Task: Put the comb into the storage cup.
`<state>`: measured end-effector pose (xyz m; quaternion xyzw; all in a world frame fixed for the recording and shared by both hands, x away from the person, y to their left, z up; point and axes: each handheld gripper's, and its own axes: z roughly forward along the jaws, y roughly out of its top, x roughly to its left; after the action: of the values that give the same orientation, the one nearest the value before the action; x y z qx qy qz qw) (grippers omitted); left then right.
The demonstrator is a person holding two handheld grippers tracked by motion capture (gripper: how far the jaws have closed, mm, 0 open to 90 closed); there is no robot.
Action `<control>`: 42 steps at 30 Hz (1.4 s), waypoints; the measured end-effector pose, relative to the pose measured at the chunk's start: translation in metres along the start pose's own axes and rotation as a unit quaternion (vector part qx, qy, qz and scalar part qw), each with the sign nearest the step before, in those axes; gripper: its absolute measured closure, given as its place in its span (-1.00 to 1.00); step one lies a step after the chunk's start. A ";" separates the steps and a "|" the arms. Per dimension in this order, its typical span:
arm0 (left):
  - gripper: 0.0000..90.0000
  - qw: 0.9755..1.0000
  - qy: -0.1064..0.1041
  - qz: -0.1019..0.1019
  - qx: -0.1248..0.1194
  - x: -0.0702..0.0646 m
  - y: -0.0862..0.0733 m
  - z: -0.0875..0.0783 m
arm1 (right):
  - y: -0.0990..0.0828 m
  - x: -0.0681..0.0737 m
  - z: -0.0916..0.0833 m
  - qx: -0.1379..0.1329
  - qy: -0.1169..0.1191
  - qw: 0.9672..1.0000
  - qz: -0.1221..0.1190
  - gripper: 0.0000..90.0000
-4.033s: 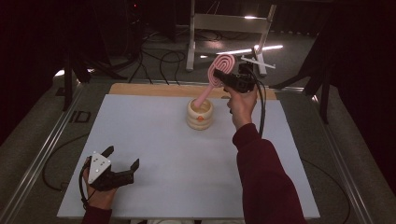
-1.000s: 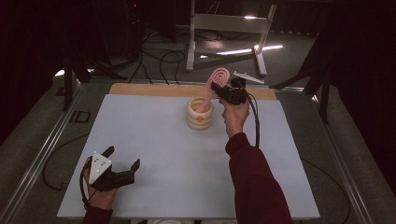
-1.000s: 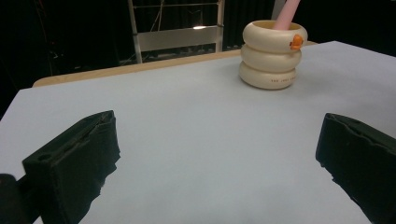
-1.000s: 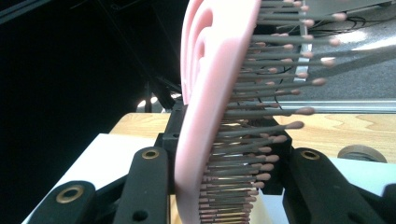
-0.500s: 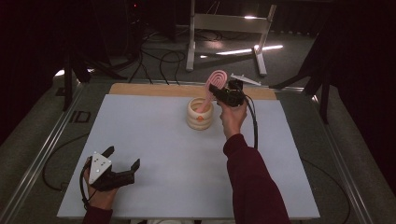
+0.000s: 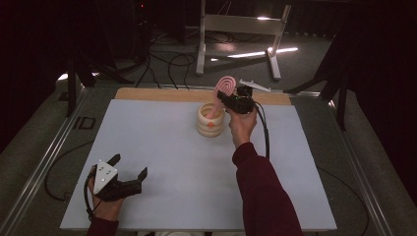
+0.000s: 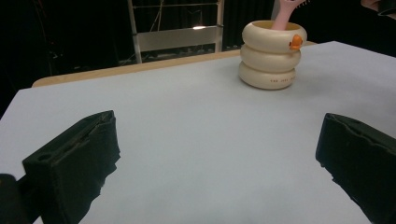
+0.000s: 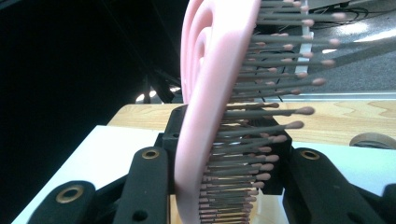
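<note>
Lowered since the earlier frame, the pink hairbrush (image 6: 225, 88) is stood handle-down in the cream ringed holder (image 6: 210, 121), pinched by the right gripper (image 6: 231, 102); the left gripper (image 6: 129, 172) is rested spread on the table (image 6: 162, 167).

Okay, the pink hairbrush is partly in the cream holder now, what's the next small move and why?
Probably ease the hairbrush a little farther down before letting go. The right tool is shut on its head, and only the handle end is inside the cream holder, leaning toward the rim. Opening now might tip it out.
</note>
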<state>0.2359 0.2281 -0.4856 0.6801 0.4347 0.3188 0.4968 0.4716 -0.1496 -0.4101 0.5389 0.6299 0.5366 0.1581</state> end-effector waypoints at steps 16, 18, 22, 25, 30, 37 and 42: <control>-1.00 1.000 -0.002 0.000 0.001 -0.001 0.000 0.001 | -0.004 0.003 0.004 0.005 -0.006 1.000 -0.008 0.41; -1.00 1.000 -0.001 0.000 0.001 -0.001 0.000 0.001 | -0.005 0.003 0.005 0.004 -0.009 1.000 -0.007 0.41; -1.00 1.000 -0.001 0.001 0.002 0.000 0.000 0.001 | -0.007 0.003 0.006 0.005 -0.010 1.000 -0.005 0.41; -1.00 1.000 -0.001 0.000 0.000 0.000 0.000 0.000 | -0.008 0.004 0.007 0.003 -0.013 1.000 -0.005 0.41; -1.00 1.000 -0.001 0.000 0.001 0.000 0.000 0.000 | -0.011 0.004 0.008 0.003 -0.015 1.000 -0.002 0.41; -1.00 1.000 -0.001 0.000 0.001 0.000 0.000 0.000 | -0.016 0.003 0.011 0.001 -0.019 1.000 0.004 0.41; -1.00 1.000 -0.001 0.000 0.001 0.000 0.000 0.000 | -0.018 0.004 0.012 0.001 -0.017 1.000 0.004 0.41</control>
<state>0.2358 0.2279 -0.4857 0.6809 0.4342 0.3179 0.4967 0.4705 -0.1373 -0.4280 0.5506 0.6257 0.5270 0.1661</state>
